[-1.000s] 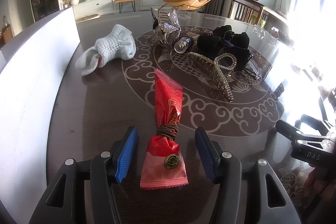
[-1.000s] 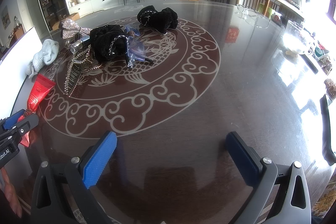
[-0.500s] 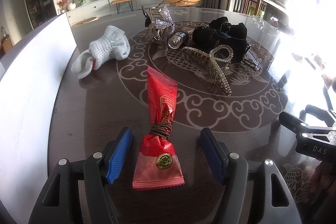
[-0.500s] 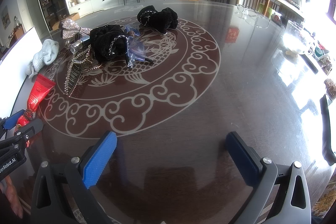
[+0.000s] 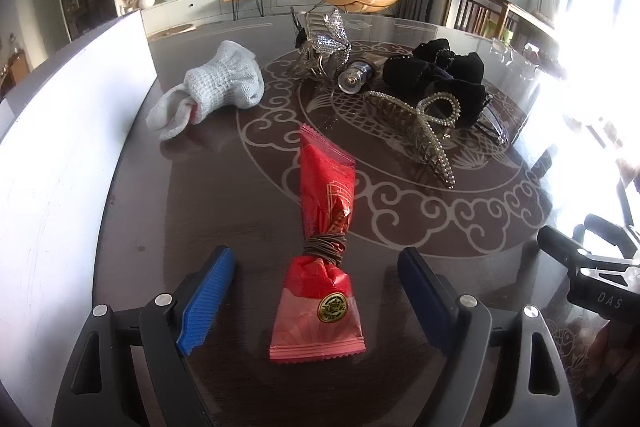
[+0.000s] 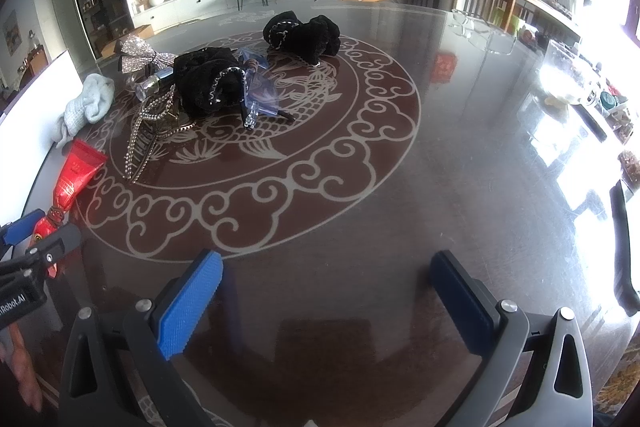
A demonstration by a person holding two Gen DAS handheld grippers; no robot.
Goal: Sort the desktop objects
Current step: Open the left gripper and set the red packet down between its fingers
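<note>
A: The left gripper (image 5: 316, 297) is being opened; the red packet (image 5: 320, 263) is left lying on the table (image 5: 160, 227) between its jaws, untouched.

B: The right gripper (image 6: 328, 301) is held wide, empty. The packet could be dragged if a pad is caught on withdrawal.

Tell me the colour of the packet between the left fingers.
Red, with a gold round seal; clearest in the left wrist view: packet.

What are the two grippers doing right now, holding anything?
Left gripper: jaws opening, holding nothing; the red snack packet lies between them, untouched.
Right gripper: open, empty, over bare table.
</note>
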